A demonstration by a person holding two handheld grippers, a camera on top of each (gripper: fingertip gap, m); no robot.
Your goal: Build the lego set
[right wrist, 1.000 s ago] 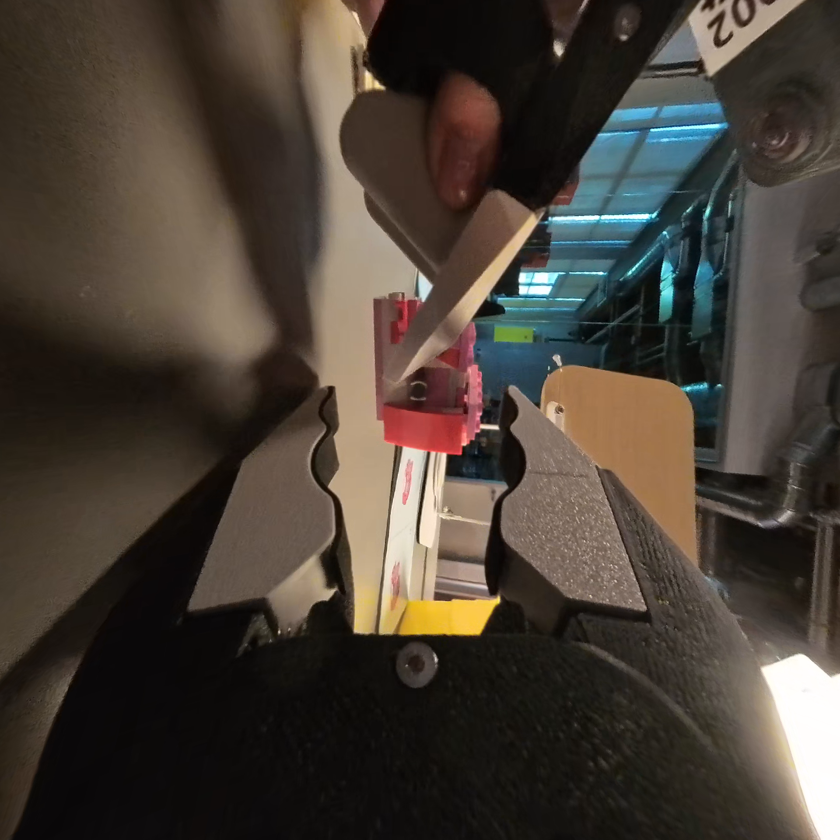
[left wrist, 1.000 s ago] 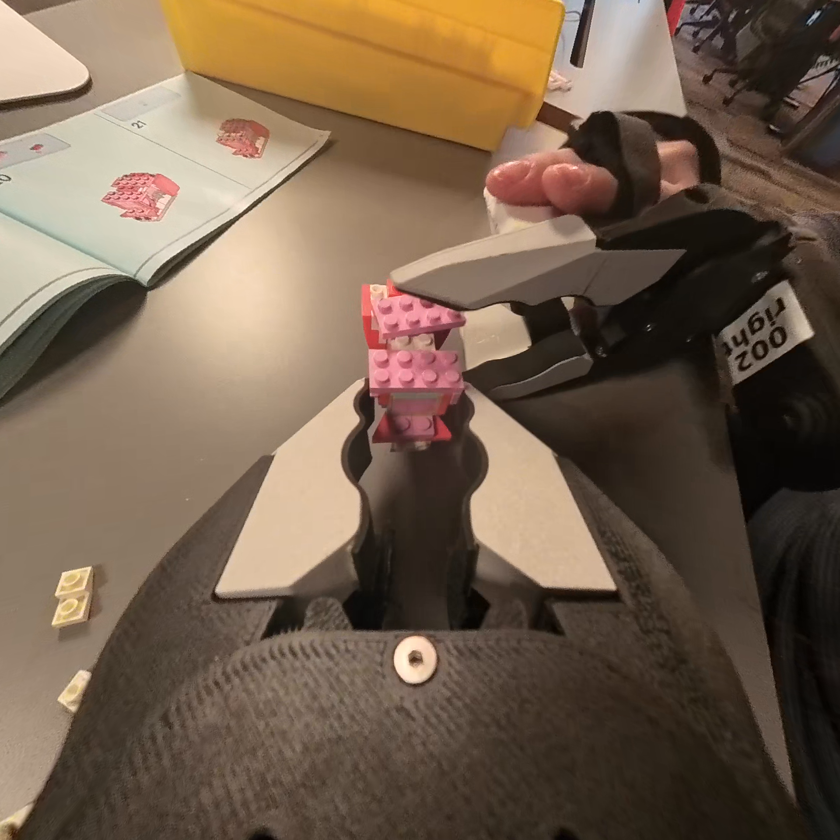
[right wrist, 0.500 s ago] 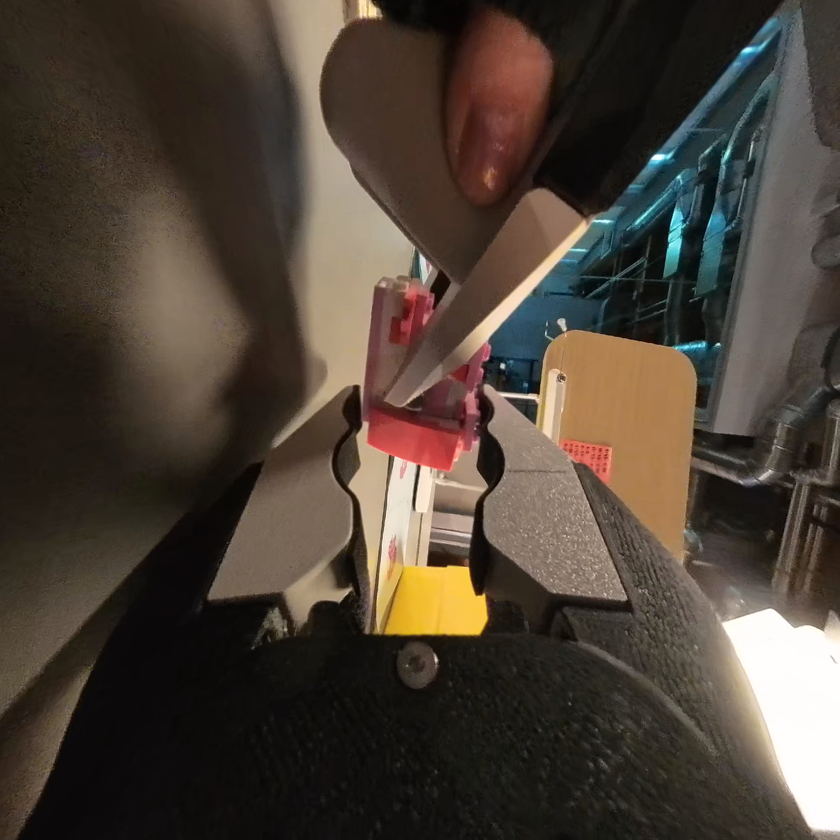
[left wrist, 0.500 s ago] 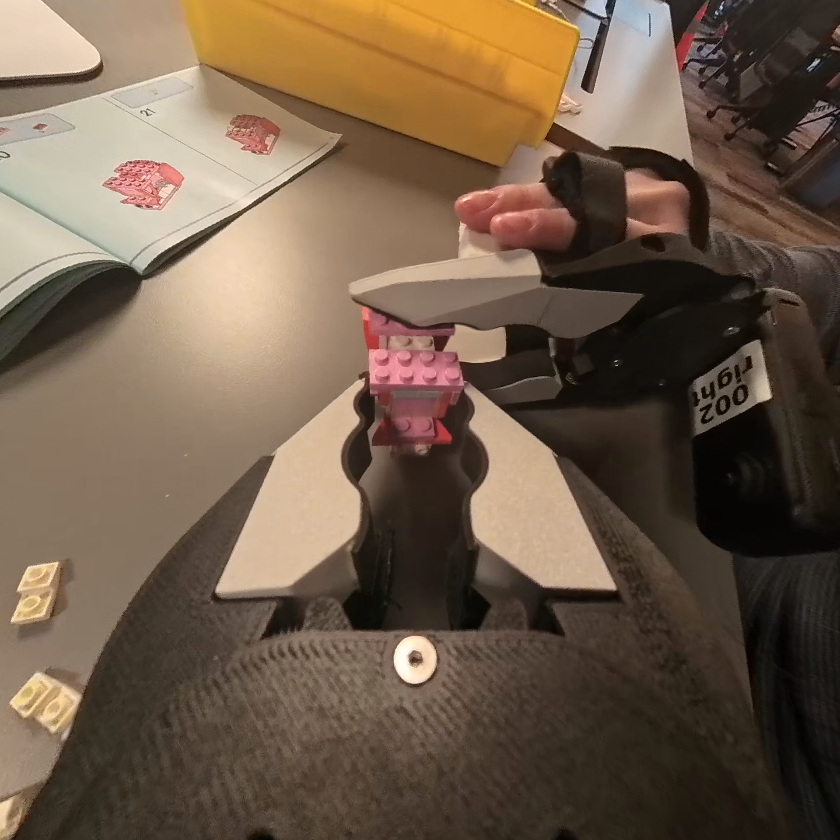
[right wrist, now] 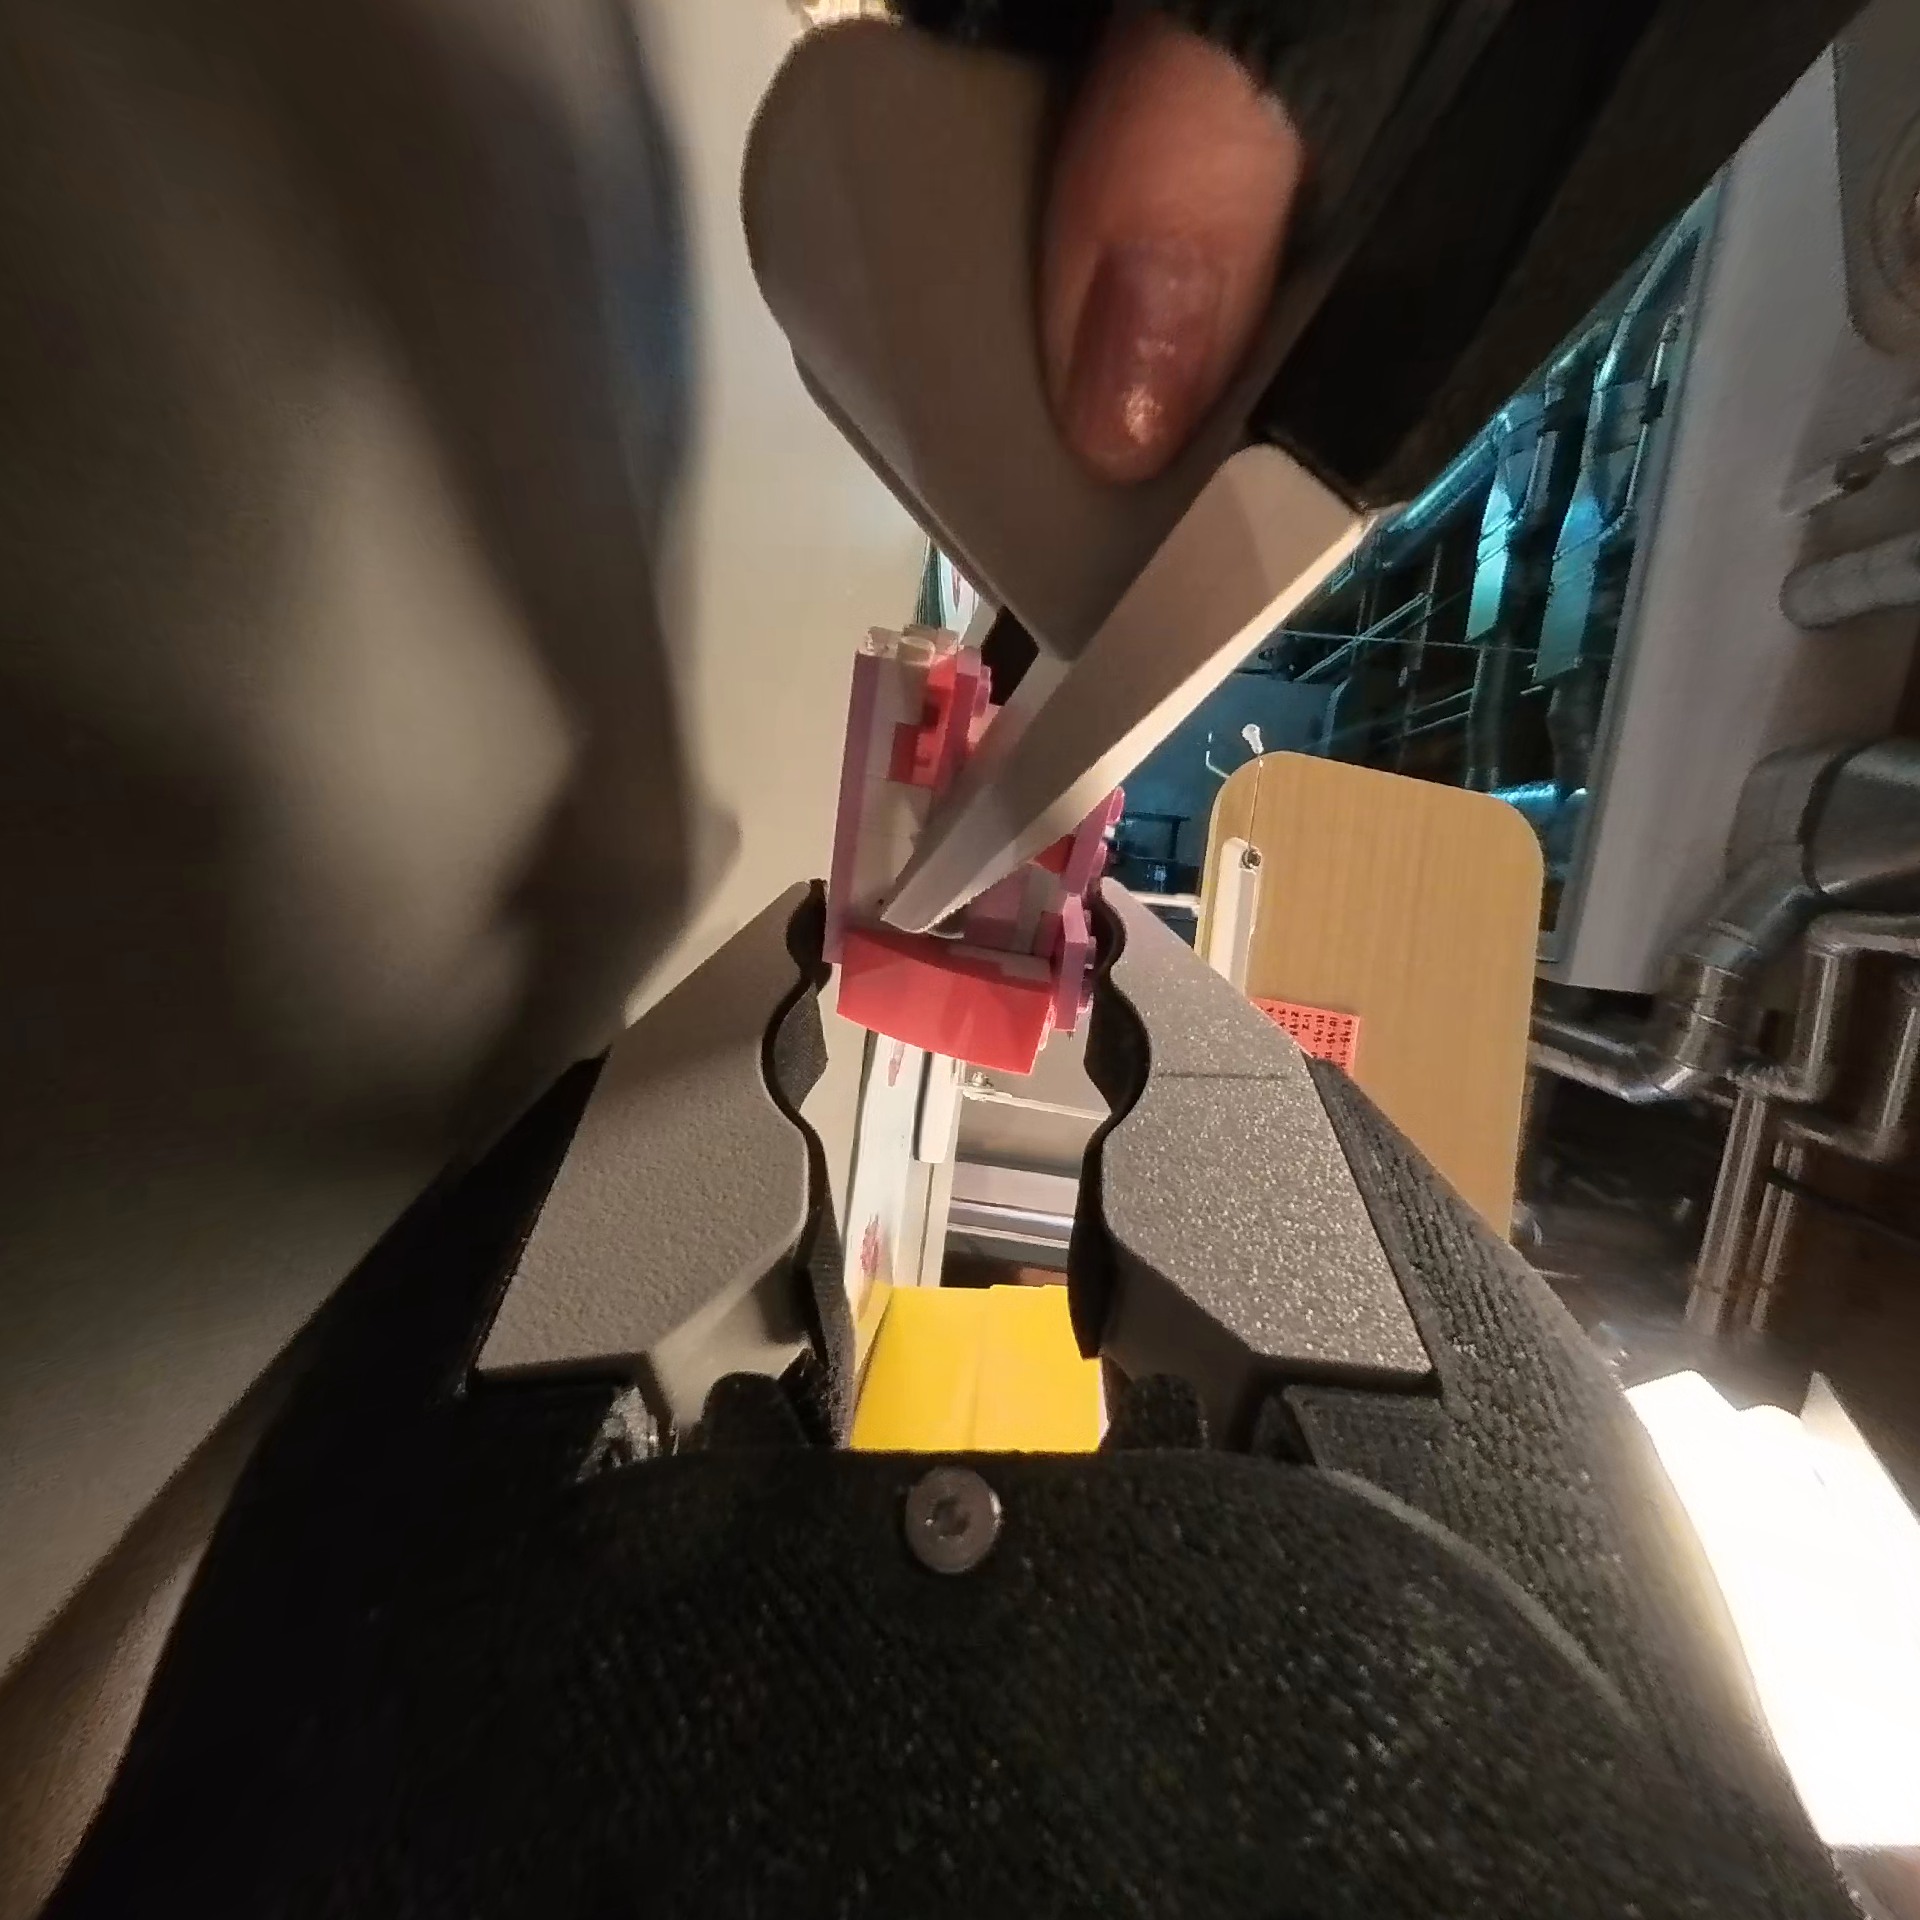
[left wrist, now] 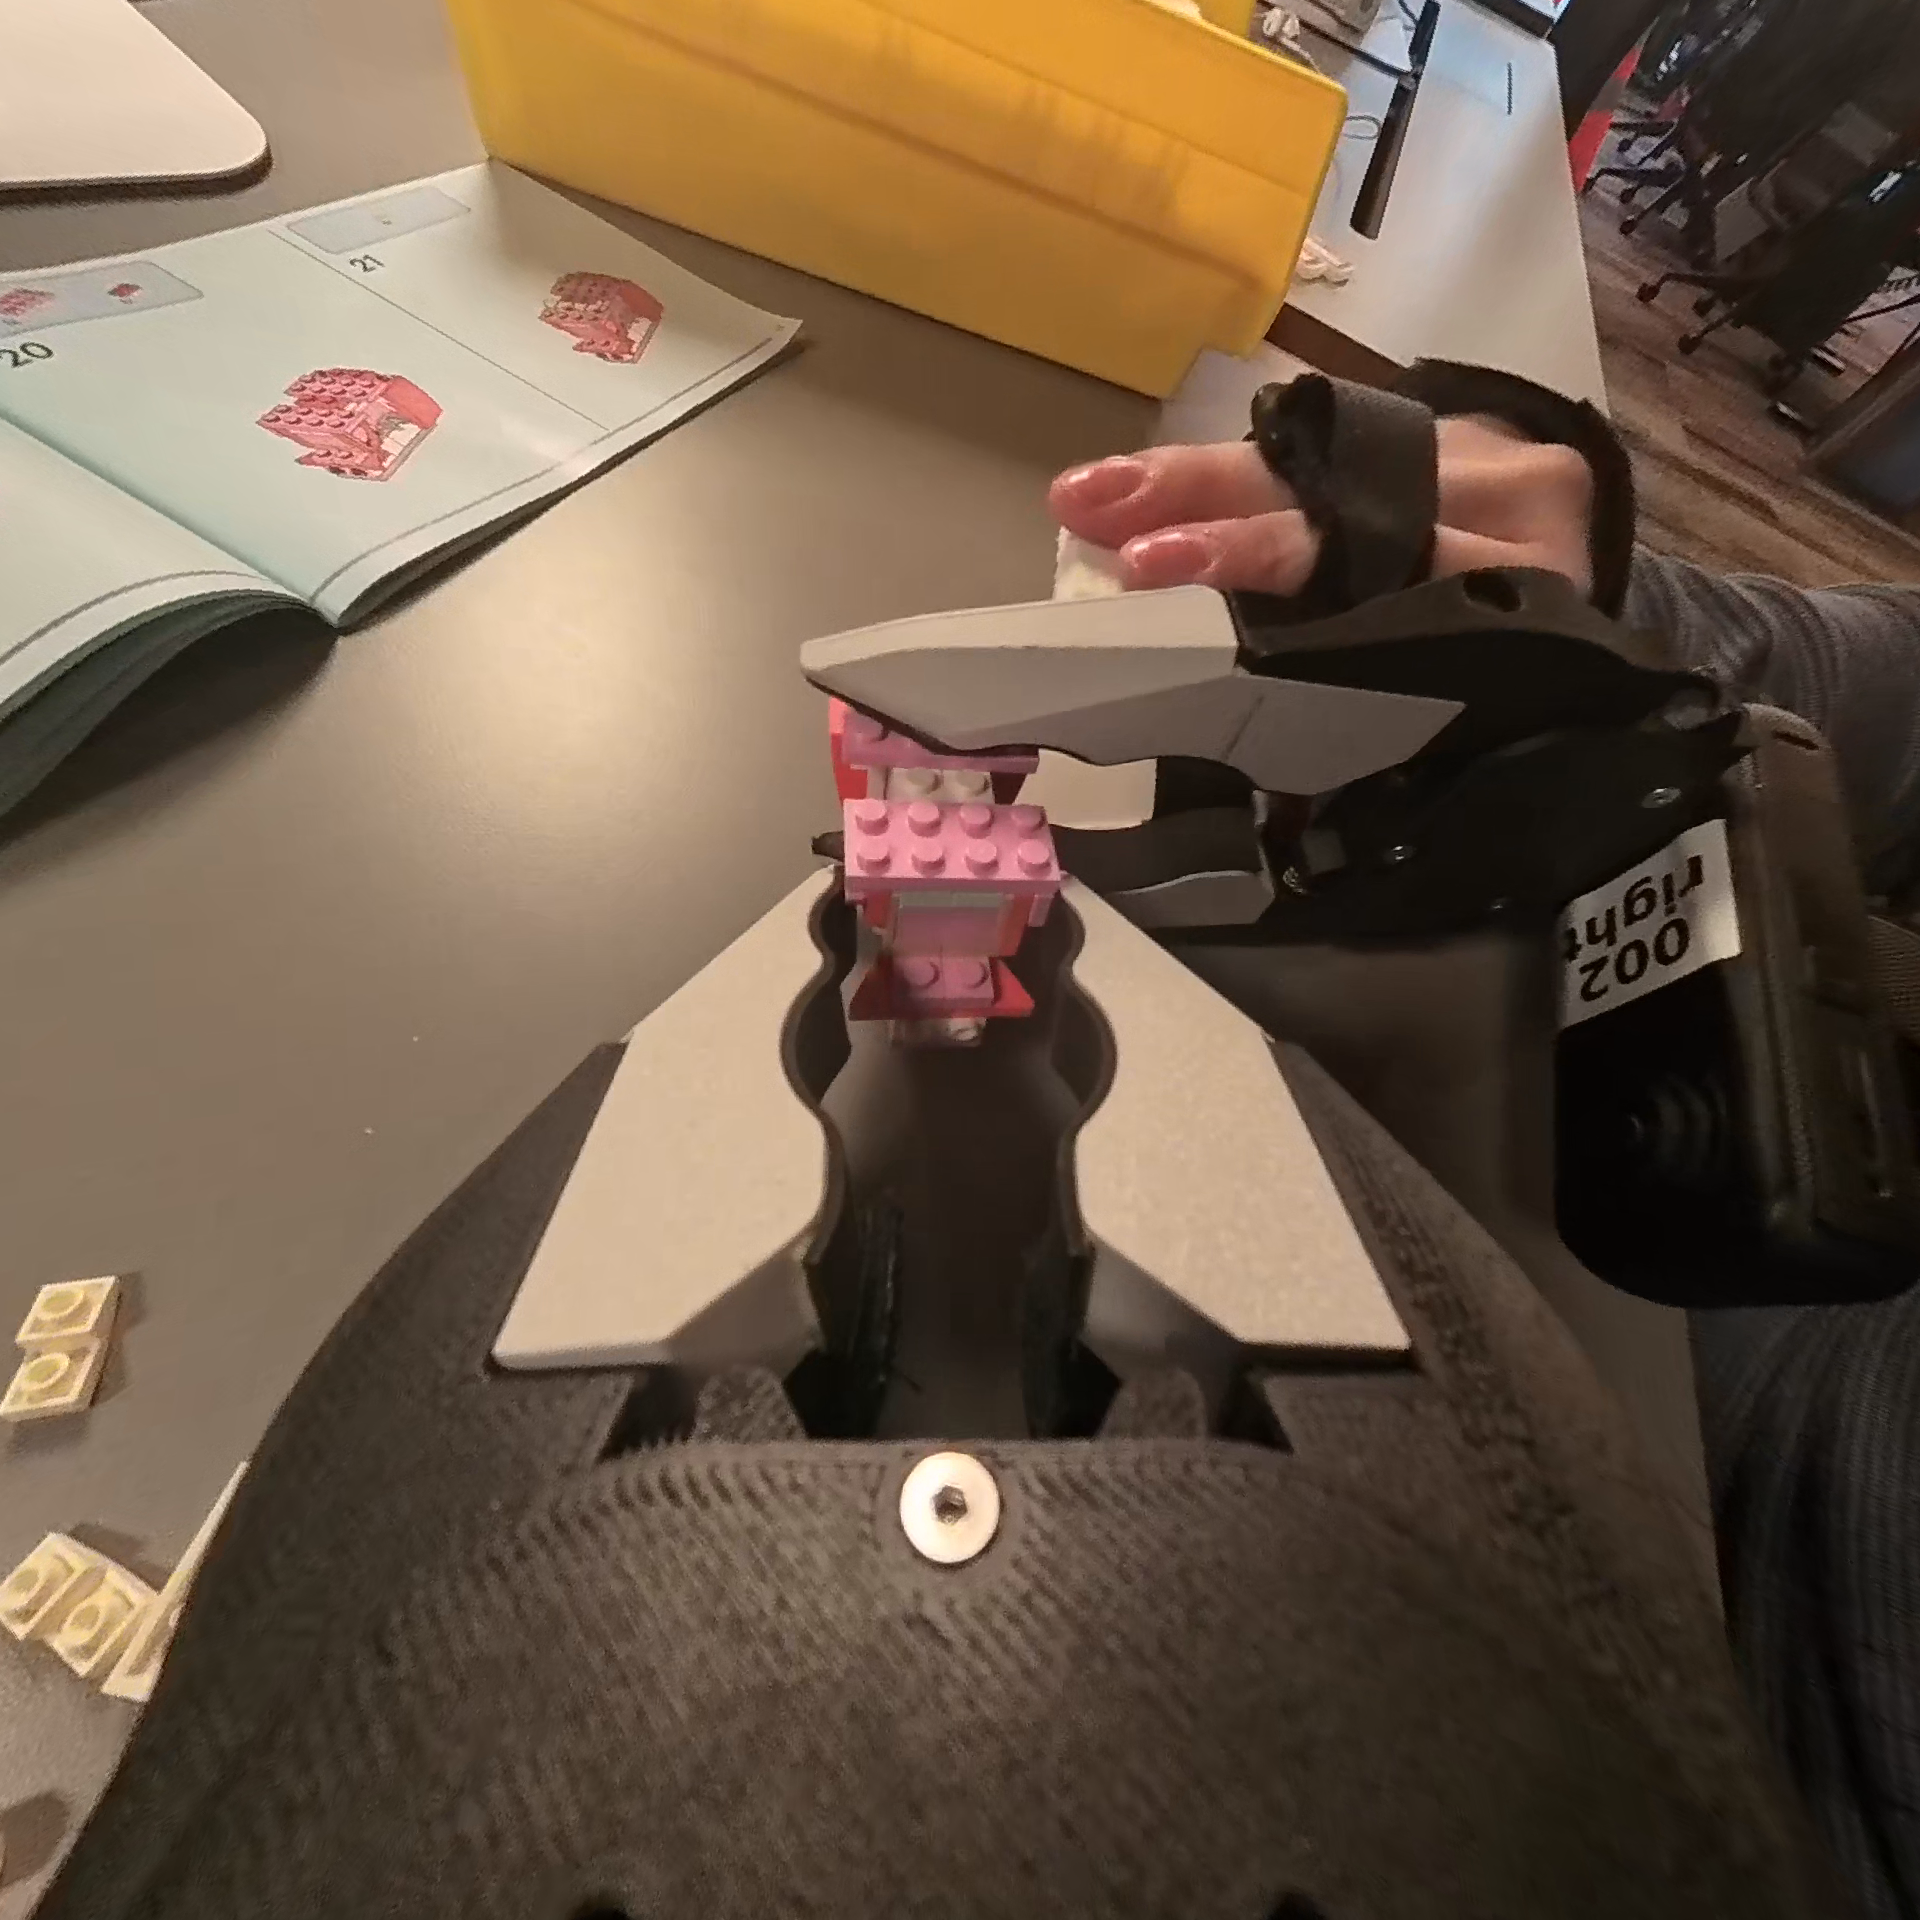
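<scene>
Pink-and-red brick model (left wrist: 951, 883) clamped by both grippers' fingers, yellow bin (left wrist: 935, 156) behind, contents hidden.

It looked like an office: dark wheeled office chairs (left wrist: 1714, 156) stood behind long white desks (left wrist: 1475, 208) on wooden flooring (left wrist: 1766, 436).

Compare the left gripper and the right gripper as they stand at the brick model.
The left gripper holds the pink and red brick model by its near end; the right gripper clamps its far end. The left one's fingers lie side by side; the right one's stand one above the other. Both are shut on the same model.
</scene>
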